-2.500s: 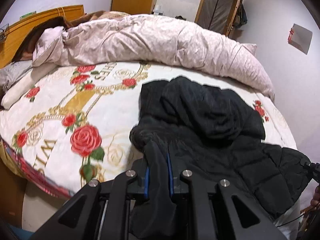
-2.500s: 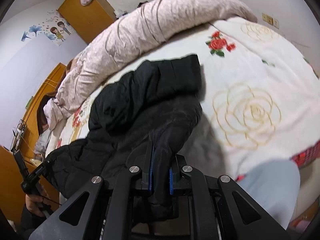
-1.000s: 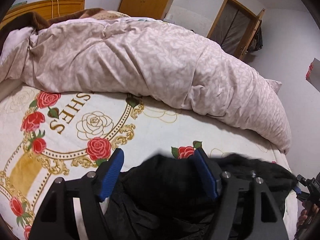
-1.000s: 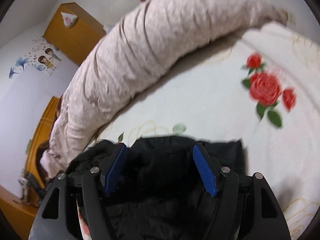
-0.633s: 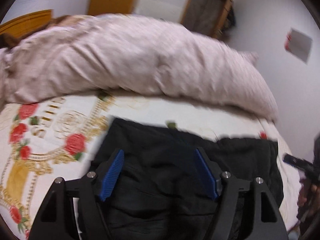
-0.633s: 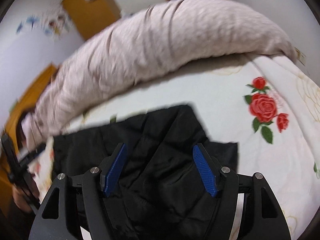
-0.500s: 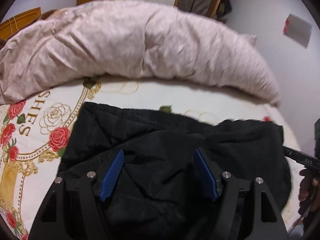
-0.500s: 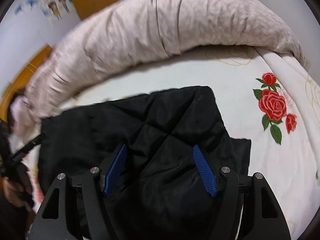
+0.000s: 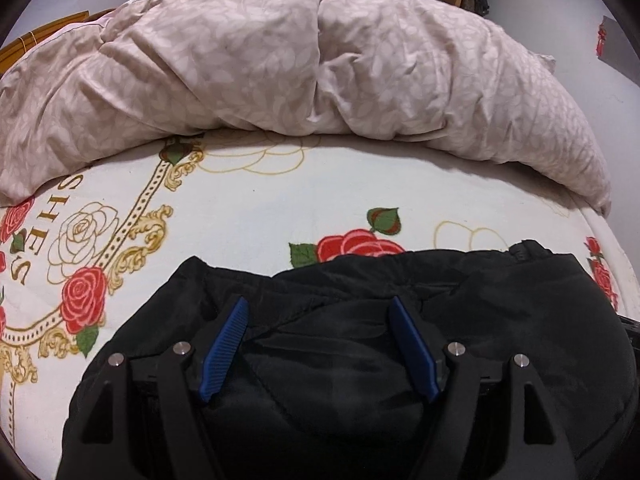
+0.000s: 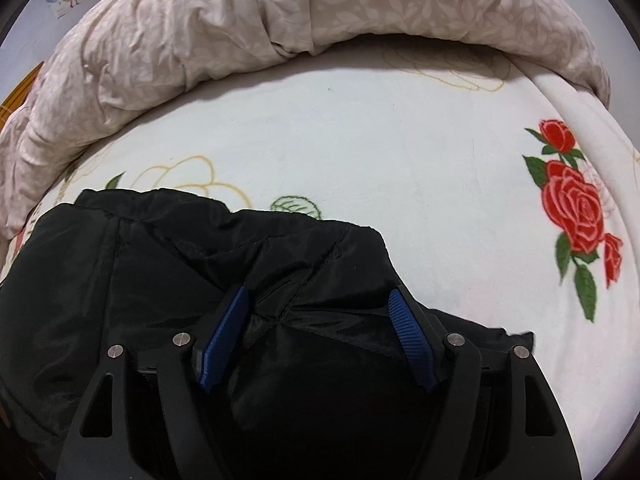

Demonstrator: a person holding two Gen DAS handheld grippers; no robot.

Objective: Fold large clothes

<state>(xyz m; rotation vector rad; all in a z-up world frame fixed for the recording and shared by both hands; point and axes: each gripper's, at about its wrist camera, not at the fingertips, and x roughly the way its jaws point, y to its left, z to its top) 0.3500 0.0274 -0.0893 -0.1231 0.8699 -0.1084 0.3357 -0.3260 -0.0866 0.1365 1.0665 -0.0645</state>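
Two handheld grippers hang over a black padded jacket (image 9: 480, 320) spread on a bed, each seen from its own wrist camera. Nearest the lens in the left wrist view, the left gripper (image 9: 318, 344) has its blue-padded jaws spread wide and opening further; the jacket's dark fabric bulges up in the gap between them, but the pads do not pinch it. In the right wrist view, the right gripper (image 10: 318, 336) stands the same way, jaws apart and widening, with a puffed, stitched fold of the jacket (image 10: 180, 280) beneath and between the pads and no grip on it.

Past the fingertips, the jacket lies in a rumpled heap on the near part of the bed, its far edge running roughly straight across both views. A corner of it sticks out flat to the right of the right gripper.

Beyond the jacket stretches a white blanket (image 9: 260, 208) printed with red roses, gold scrollwork and large lettering at the left edge; in the right wrist view the blanket (image 10: 360, 140) carries a big red rose toward its right side.

Farther back, a bunched pale pink duvet (image 9: 280, 60) with a leaf pattern lies across the bed's far side, also seen from the right wrist (image 10: 240, 20). Behind it are a wooden headboard (image 9: 44, 34) and a wall.
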